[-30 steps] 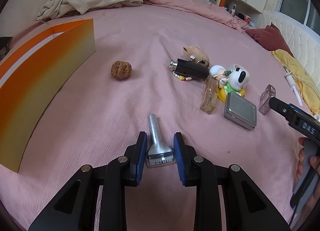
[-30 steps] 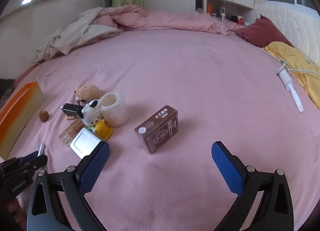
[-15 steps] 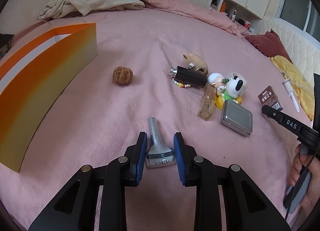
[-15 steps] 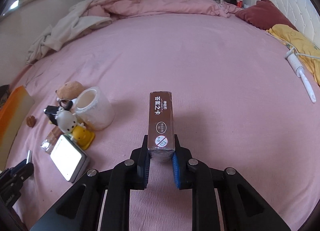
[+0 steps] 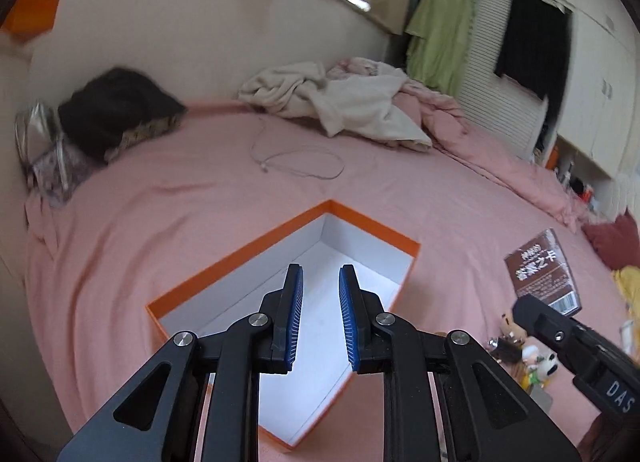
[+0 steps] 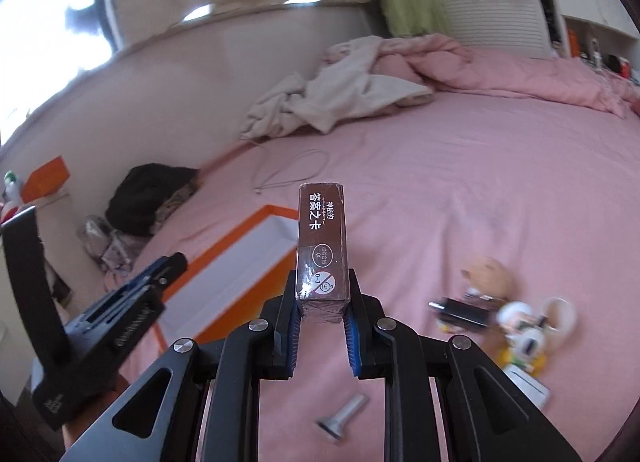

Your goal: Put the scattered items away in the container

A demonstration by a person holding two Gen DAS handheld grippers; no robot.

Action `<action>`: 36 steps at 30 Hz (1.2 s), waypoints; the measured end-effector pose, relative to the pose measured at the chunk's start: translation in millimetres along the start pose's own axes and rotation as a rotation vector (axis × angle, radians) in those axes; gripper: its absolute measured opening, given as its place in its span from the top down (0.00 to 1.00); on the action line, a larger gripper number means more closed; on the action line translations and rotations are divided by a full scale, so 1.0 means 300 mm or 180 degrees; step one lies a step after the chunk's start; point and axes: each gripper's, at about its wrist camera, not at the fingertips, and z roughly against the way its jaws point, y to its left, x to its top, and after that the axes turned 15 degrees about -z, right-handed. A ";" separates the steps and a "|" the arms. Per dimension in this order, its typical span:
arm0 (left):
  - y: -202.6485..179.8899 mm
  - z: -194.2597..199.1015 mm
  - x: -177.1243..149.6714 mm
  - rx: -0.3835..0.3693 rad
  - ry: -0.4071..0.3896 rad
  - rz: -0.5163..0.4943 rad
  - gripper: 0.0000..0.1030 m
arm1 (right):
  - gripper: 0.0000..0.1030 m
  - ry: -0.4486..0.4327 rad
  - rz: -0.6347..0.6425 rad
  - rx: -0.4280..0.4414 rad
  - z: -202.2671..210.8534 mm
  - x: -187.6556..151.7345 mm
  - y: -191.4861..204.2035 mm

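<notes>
Both grippers lifted: left gripper (image 5: 319,314) clenched empty over orange box (image 5: 240,252), right gripper (image 6: 321,336) grasping brown carton (image 6: 322,246), pink bed (image 6: 460,190).

My own arms cover the orange box's (image 5: 240,254) near wall. The toy cluster (image 6: 524,334) is smeared with blur (a white figurine, perhaps), and the tin (image 6: 528,386) is cropped.

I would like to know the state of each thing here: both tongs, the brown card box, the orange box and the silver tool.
left tongs, shut, nothing between them, above the orange box
right tongs, shut on the brown card box
brown card box, held off the bed, closed
orange box, open at the top, the visible part of its inside empty
silver tool, lying loose on the pink sheet
</notes>
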 end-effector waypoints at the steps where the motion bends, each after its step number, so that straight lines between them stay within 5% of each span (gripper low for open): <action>1: 0.031 -0.016 -0.006 -0.0074 0.0064 0.0145 0.81 | 0.82 0.0081 0.0061 0.0061 -0.049 0.000 0.051; 6: 0.077 -0.036 -0.030 -0.0199 0.0086 0.0372 0.87 | 0.82 0.0337 0.0248 0.0083 -0.232 -0.002 0.197; 9: 0.027 -0.026 -0.024 -0.0446 0.0006 0.0163 0.86 | 0.82 0.0096 0.0219 0.0019 -0.183 0.014 0.177; 11: -0.068 -0.019 -0.033 -0.0867 0.0105 -0.0195 0.78 | 0.82 -0.0149 0.0248 -0.0050 -0.105 0.020 0.142; 13: -0.186 -0.020 -0.060 -0.1238 0.0310 -0.0579 0.57 | 0.82 -0.0345 0.0226 -0.0184 -0.013 0.027 0.072; 15: -0.294 -0.034 -0.119 -0.1404 0.0538 -0.0904 0.34 | 0.82 -0.0479 0.0125 -0.0350 0.082 0.027 -0.019; 16: -0.347 -0.042 -0.151 -0.1468 0.0654 -0.1062 0.34 | 0.82 -0.0536 0.0096 -0.0445 0.129 0.021 -0.065; 18: -0.428 -0.076 -0.208 -0.1464 0.0909 -0.1359 0.34 | 0.82 -0.0620 0.0101 -0.0636 0.214 0.002 -0.141; 20: -0.503 -0.152 -0.286 -0.1195 0.1280 -0.1742 0.33 | 0.82 -0.0653 0.0044 -0.0732 0.289 -0.025 -0.211; 22: -0.550 -0.164 -0.327 -0.1042 0.1224 -0.2015 0.16 | 0.82 -0.0691 -0.0087 -0.0783 0.354 -0.051 -0.274; 24: -0.582 -0.157 -0.340 -0.0910 0.1182 -0.2148 0.17 | 0.82 -0.0721 -0.0208 -0.0839 0.405 -0.078 -0.325; 26: -0.563 -0.148 -0.327 -0.0909 0.1195 -0.2028 0.28 | 0.82 -0.0747 -0.0281 -0.0910 0.443 -0.104 -0.364; 27: -0.561 -0.137 -0.325 -0.0918 0.1178 -0.2020 0.41 | 0.82 -0.0757 -0.0315 -0.0931 0.459 -0.113 -0.379; 28: -0.564 -0.124 -0.326 -0.0928 0.1151 -0.2036 0.67 | 0.81 -0.0766 -0.0353 -0.0939 0.473 -0.119 -0.392; 29: -0.567 -0.111 -0.327 -0.0938 0.1124 -0.2053 0.72 | 0.81 -0.0774 -0.0392 -0.0946 0.487 -0.125 -0.405; 36: -0.558 -0.067 -0.328 -0.1000 0.1025 -0.2013 0.72 | 0.81 -0.0895 -0.0444 -0.0951 0.567 -0.130 -0.437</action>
